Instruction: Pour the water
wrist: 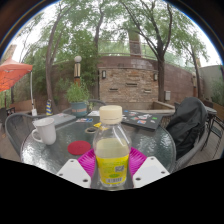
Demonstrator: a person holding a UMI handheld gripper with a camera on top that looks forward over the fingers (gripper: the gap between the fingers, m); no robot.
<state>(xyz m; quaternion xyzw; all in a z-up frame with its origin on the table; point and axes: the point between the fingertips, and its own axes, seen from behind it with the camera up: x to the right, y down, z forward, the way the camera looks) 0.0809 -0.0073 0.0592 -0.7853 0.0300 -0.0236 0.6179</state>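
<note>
A clear plastic bottle (112, 150) with a yellow label and a cream cap stands upright between my fingers, and both magenta pads (88, 159) press on its sides. My gripper (112, 165) is shut on the bottle, low over a round glass table (150, 147). A white mug (44, 132) stands on the table to the left, beyond the fingers. A red lid or coaster (78, 148) lies flat just left of the bottle.
A dark tray or book (143, 119) lies on the table's far side. A black backpack (187, 120) rests on a chair to the right. A potted plant (78, 96), a brick wall (130, 80) and trees stand behind.
</note>
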